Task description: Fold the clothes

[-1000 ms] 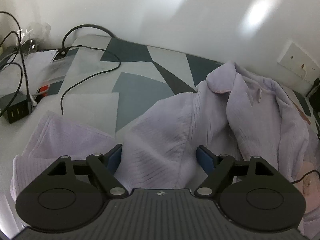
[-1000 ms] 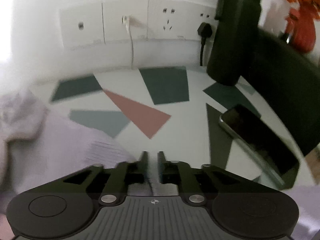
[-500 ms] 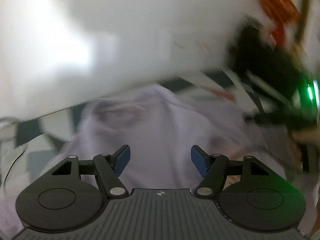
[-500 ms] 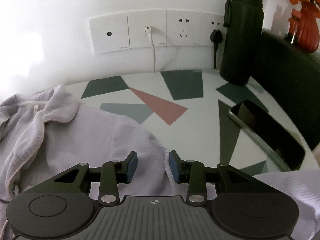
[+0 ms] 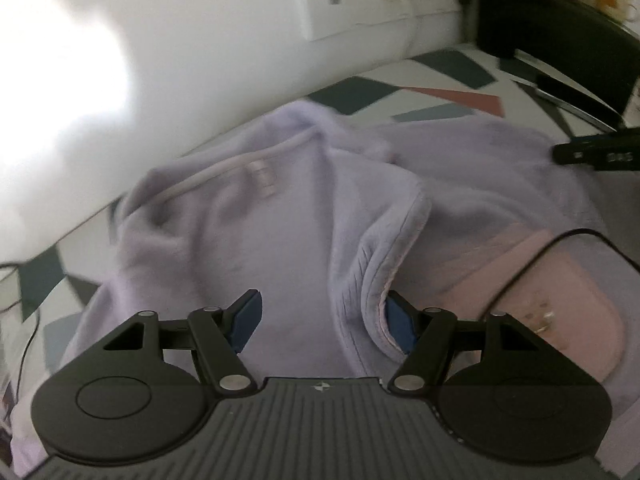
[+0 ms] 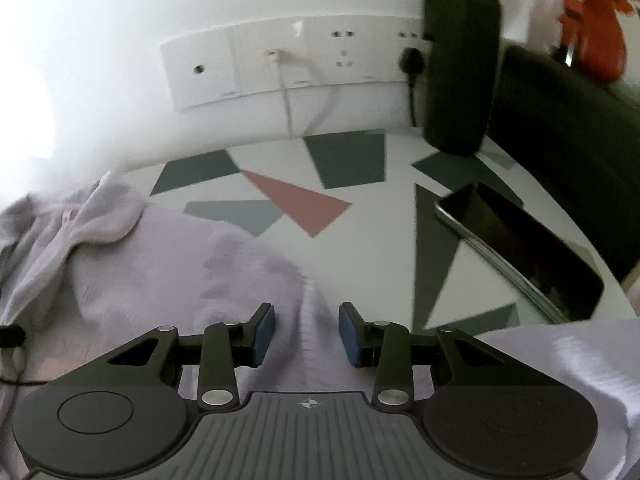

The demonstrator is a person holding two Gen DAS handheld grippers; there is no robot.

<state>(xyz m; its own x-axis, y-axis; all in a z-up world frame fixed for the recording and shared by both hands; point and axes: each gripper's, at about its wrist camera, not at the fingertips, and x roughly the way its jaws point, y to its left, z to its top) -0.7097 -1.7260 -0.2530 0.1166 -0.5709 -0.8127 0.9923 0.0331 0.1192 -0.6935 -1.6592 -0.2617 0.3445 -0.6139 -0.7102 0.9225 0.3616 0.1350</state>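
Fabric covers most of what we see: one lilac garment lies crumpled on the patterned table, its collar edge toward the wall. Our left gripper hangs over it with jaws wide, pads pressing nothing, though a folded hem stands just beside the right-hand pad. Our right gripper sits over the garment's right edge, jaws narrower and apart, a ridge of cloth between them, not pinched.

Open table stretches beyond that right edge up to the wall, bare but for its coloured shapes. Farther right the room tightens: one phone lies flat near the table's rim, and one dark bottle stands upright at the wall.

We count one socket strip with two plugs in it, one white and one black. One thin black cable crosses the pink patch by the left gripper.
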